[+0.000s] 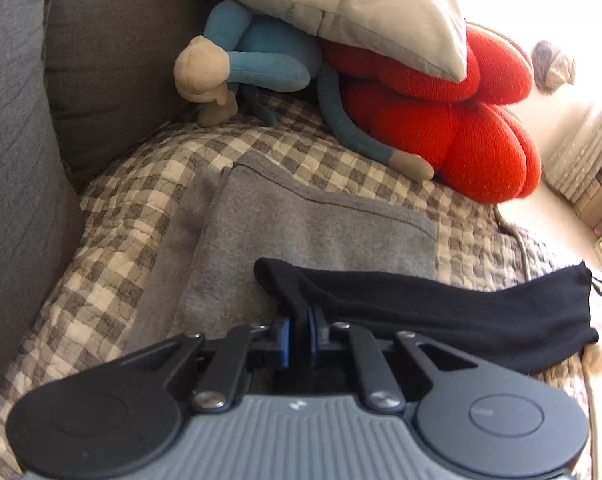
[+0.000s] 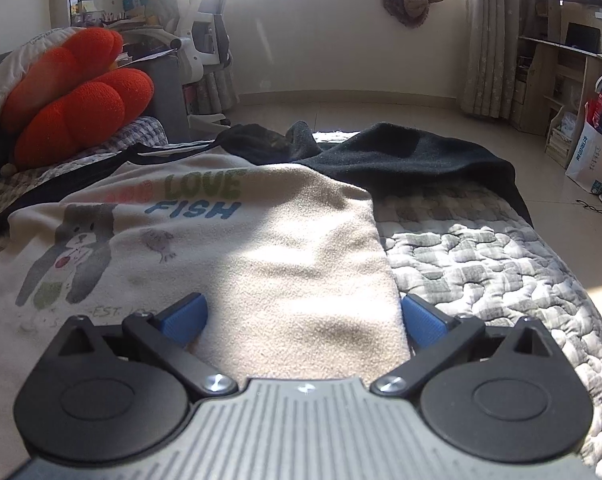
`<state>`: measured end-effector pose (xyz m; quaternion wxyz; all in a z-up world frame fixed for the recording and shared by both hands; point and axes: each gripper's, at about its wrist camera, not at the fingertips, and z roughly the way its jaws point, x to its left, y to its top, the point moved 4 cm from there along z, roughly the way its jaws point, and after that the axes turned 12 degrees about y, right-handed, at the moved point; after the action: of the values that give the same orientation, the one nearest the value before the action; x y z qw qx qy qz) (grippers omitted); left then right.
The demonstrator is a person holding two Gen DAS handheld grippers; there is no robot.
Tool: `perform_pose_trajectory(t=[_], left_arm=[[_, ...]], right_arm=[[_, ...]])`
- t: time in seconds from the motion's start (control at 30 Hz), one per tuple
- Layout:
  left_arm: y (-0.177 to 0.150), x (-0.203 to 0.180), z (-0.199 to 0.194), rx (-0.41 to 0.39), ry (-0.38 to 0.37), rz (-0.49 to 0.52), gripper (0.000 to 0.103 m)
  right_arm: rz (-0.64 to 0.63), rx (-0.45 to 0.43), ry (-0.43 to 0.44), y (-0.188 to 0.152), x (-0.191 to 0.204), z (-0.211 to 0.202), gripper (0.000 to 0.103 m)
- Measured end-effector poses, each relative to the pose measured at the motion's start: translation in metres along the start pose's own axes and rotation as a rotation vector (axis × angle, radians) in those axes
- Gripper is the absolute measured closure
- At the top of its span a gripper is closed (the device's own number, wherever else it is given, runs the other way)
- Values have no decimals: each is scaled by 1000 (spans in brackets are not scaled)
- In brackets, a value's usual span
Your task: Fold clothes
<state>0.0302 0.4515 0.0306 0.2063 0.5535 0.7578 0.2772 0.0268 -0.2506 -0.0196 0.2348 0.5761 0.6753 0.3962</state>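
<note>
In the left wrist view my left gripper (image 1: 299, 322) is shut on a fold of a black sleeve (image 1: 441, 308), which stretches off to the right above a folded grey cloth (image 1: 301, 232). In the right wrist view my right gripper (image 2: 305, 316) stands open low over a cream sweatshirt (image 2: 261, 240) printed with "LOVE FISH" and a cartoon animal. Its blue pads (image 2: 185, 320) straddle the garment's near right part without pressing it. The sweatshirt's other black sleeve (image 2: 401, 156) lies spread at the far right.
Everything rests on a grey checked quilt (image 1: 121, 200). A red knitted cushion (image 1: 441, 120), a blue plush toy (image 1: 261, 56) and a pale pillow (image 1: 341, 0) crowd the back, beside a grey backrest (image 1: 21, 160). Past the quilt's edge are tiled floor (image 2: 341, 112) and shelves (image 2: 561, 80).
</note>
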Motion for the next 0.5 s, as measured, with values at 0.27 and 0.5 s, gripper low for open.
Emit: perform_pose_trajectory(t=[0.27,0.5], left_arm=[[9,-1,-21,-31,-2,78,95],[0,19,-9,-10,-69,0,70]], right_arm=[[21,-3,15,-2,-5,-1,0],[29,-4,21,-1,-6,-1,0]])
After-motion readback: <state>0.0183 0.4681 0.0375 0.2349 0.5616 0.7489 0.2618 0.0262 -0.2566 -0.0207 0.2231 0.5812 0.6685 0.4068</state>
